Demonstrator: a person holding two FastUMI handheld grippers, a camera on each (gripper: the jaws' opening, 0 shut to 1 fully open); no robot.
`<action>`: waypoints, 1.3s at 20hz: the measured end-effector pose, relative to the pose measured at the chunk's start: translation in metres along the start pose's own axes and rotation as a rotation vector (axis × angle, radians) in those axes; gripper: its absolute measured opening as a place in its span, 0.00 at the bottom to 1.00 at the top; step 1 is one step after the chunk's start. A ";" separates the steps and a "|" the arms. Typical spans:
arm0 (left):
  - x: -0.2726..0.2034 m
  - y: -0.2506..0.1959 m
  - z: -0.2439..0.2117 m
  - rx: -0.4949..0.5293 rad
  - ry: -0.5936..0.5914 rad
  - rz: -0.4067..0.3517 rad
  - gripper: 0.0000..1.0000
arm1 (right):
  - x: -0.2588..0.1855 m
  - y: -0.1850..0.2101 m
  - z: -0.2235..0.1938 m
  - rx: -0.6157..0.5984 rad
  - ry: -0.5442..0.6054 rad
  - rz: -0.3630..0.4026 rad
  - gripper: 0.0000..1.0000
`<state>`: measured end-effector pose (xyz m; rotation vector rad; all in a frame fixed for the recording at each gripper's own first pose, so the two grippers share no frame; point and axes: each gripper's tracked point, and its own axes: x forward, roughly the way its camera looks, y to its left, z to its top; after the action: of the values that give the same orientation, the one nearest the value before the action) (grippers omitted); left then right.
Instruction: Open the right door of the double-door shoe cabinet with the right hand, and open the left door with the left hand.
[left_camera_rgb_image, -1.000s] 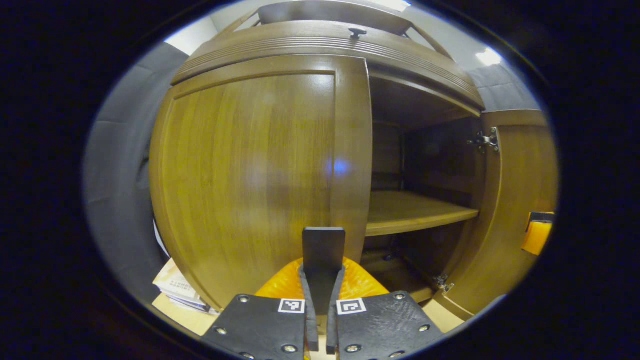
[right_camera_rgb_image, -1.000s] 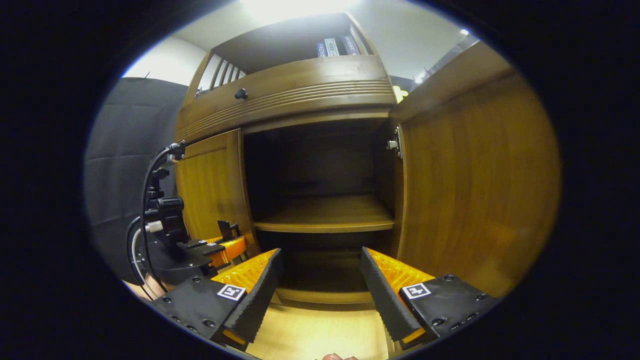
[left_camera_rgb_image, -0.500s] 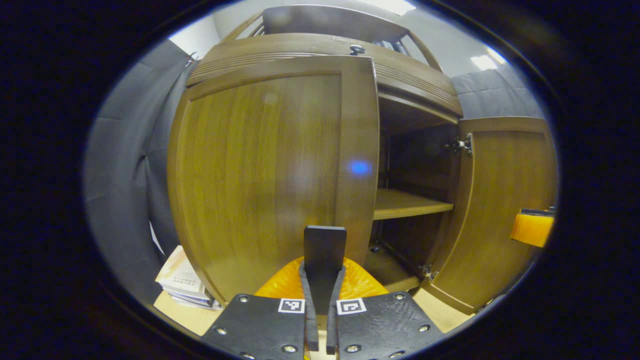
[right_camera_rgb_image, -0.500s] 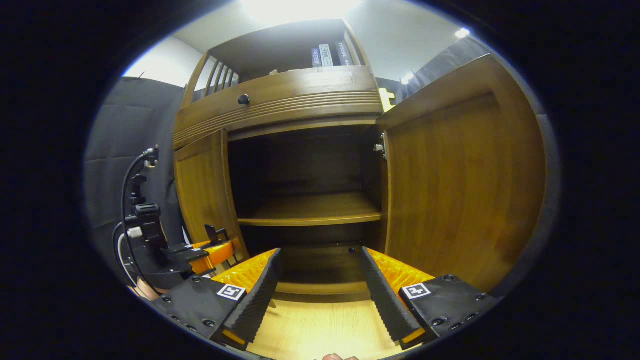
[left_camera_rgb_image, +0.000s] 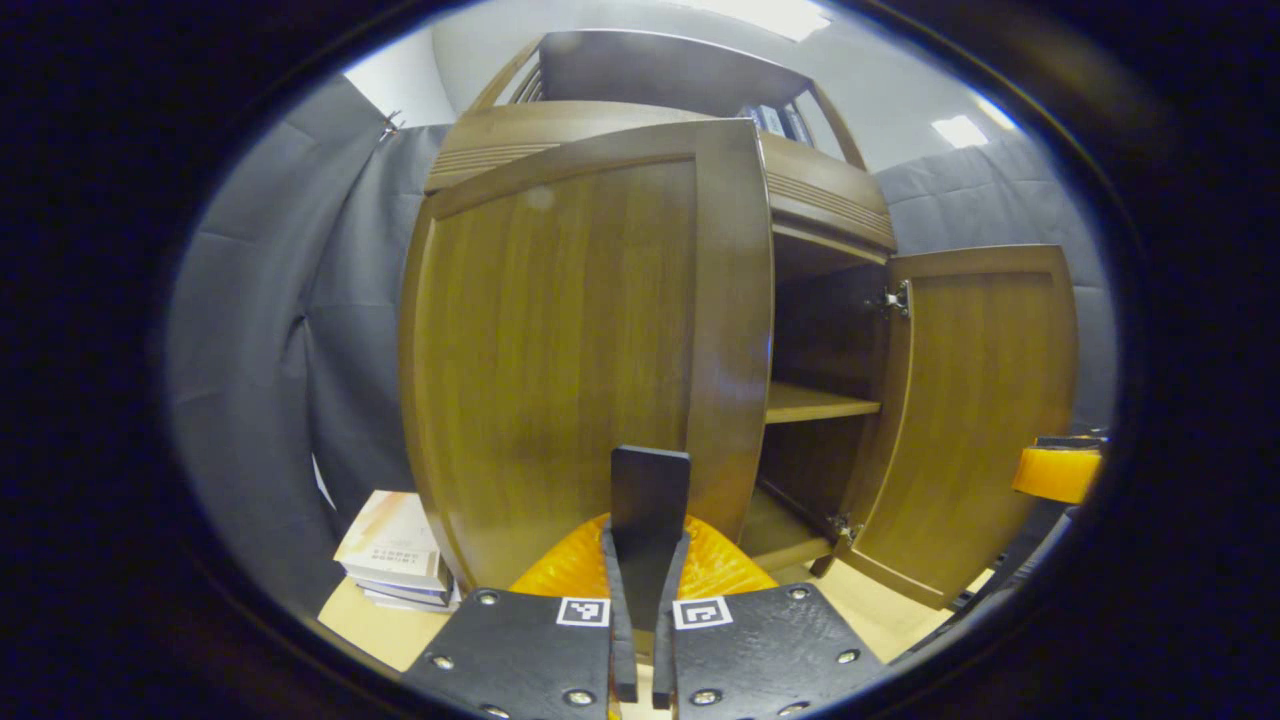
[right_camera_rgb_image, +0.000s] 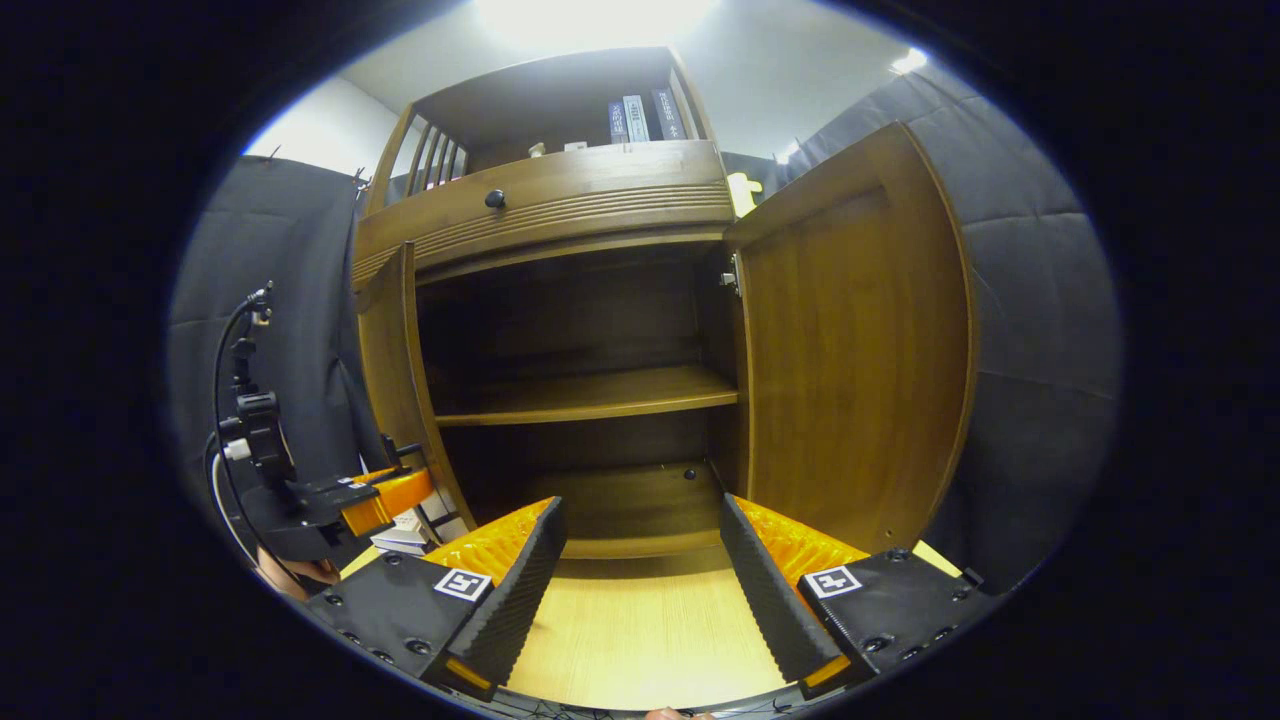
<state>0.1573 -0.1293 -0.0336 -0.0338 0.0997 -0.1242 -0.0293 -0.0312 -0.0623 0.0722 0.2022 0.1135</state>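
The brown wooden shoe cabinet (right_camera_rgb_image: 560, 215) stands with both doors swung out. In the left gripper view the left door (left_camera_rgb_image: 560, 340) is close in front of me, partly open. My left gripper (left_camera_rgb_image: 645, 542) is shut on the dark flat handle (left_camera_rgb_image: 650, 485) at that door's free edge. The right door (left_camera_rgb_image: 985, 400) stands wide open on its hinges. In the right gripper view my right gripper (right_camera_rgb_image: 642, 505) is open and holds nothing, set back from the cabinet opening. There the left door (right_camera_rgb_image: 390, 370) is edge-on, with the left gripper (right_camera_rgb_image: 385, 495) beside it, and the right door (right_camera_rgb_image: 850, 350) is to the right.
Inside, a middle shelf (right_camera_rgb_image: 590, 392) and the bottom board are bare. A drawer with a dark knob (right_camera_rgb_image: 494, 199) and a row of books (right_camera_rgb_image: 640, 105) sit above. A stack of books (left_camera_rgb_image: 395, 550) lies on the light wooden floor (right_camera_rgb_image: 640, 640), left of the cabinet. Grey padded walls surround it.
The left door has swung further open with my left gripper on its handle. My right gripper has drawn back from the cabinet, staying open.
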 end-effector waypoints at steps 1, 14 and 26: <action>-0.005 0.003 0.000 -0.002 -0.004 0.002 0.10 | -0.003 -0.001 0.000 0.002 0.003 -0.005 0.92; -0.060 0.042 -0.002 -0.010 -0.009 0.073 0.09 | -0.011 0.008 -0.007 0.021 0.028 -0.004 0.96; -0.119 0.127 -0.001 -0.017 -0.040 0.147 0.08 | -0.015 0.039 -0.016 0.039 0.054 0.075 0.93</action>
<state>0.0552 0.0118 -0.0284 -0.0458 0.0627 0.0239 -0.0511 0.0070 -0.0716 0.1153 0.2558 0.1864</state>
